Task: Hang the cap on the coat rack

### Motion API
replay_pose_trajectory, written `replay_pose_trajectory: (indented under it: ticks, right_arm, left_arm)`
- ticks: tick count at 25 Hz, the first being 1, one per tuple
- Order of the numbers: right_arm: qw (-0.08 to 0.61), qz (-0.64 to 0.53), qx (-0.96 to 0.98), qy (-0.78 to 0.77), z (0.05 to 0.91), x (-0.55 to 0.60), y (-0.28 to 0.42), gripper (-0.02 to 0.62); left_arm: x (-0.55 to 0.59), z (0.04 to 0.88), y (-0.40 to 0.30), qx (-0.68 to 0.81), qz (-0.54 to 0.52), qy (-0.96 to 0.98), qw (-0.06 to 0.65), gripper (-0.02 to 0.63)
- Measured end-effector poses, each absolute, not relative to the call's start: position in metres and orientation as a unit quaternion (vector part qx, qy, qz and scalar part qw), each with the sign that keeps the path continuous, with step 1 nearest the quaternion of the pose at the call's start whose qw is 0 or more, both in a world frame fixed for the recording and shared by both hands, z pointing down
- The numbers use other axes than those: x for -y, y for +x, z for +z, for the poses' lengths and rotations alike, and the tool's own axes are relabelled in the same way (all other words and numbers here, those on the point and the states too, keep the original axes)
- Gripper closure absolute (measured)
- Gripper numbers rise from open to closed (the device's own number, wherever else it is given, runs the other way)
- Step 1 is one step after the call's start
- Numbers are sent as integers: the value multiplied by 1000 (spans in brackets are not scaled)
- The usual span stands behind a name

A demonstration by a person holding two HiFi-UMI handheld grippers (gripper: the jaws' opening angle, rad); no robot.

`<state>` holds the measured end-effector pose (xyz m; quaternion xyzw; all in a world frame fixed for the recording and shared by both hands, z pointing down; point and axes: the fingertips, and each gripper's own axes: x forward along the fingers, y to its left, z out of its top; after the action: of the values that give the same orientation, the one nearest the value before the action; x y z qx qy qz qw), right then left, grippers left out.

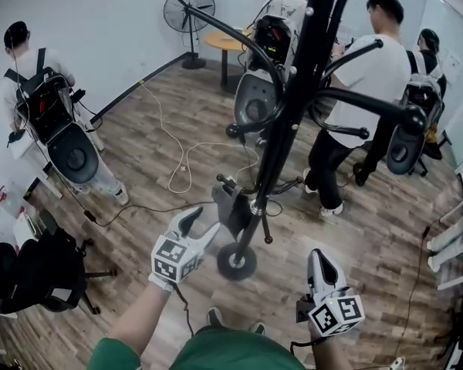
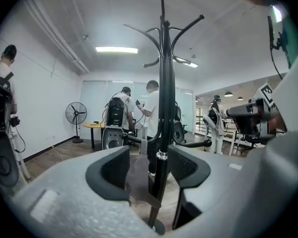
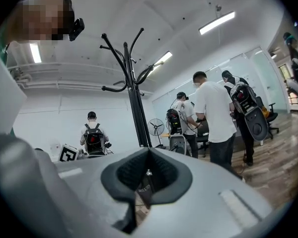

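Observation:
The black coat rack [image 1: 293, 91] stands in front of me on a round base [image 1: 237, 262]. A dark grey cap [image 1: 230, 205] hangs low on its pole, just above the base. My left gripper [image 1: 203, 223] is open right beside the cap, to its left, not touching it. In the left gripper view the left gripper's [image 2: 149, 165] pads stand apart, with the cap [image 2: 136, 182] and the pole [image 2: 162, 83] showing beyond them. My right gripper [image 1: 318, 254] is lower right of the base, shut and empty. The right gripper view shows the right gripper [image 3: 149, 152] with tips together; the cap [image 3: 141, 190] and rack [image 3: 134, 103] lie behind it.
Several people with backpack rigs stand around: one at left [image 1: 42, 106], others behind the rack [image 1: 370, 75]. A floor fan [image 1: 189, 10] and round table [image 1: 228, 43] are at the back. A cable [image 1: 181, 160] lies on the wood floor. A black chair [image 1: 46, 280] sits at left.

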<state>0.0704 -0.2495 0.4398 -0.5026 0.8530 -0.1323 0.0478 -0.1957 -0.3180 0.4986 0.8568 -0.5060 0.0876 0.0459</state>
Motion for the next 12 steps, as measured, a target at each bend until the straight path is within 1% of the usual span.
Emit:
replay_pose_trajectory:
  ticks: [5, 8, 10, 12]
  right_arm:
    - [52, -134, -860, -490, 438, 247, 72, 592]
    - [57, -132, -864, -482, 433, 249, 72, 592]
    - [61, -126, -867, -478, 428, 248, 73, 592]
    - [64, -119, -871, -472, 422, 247, 72, 592]
  left_arm:
    - [290, 469, -185, 521, 41, 850, 65, 452]
    - [275, 452, -181, 533, 23, 844, 54, 540]
    - [263, 441, -177, 541, 16, 840, 44, 569]
    - [252, 432, -172, 548, 15, 836, 33, 581]
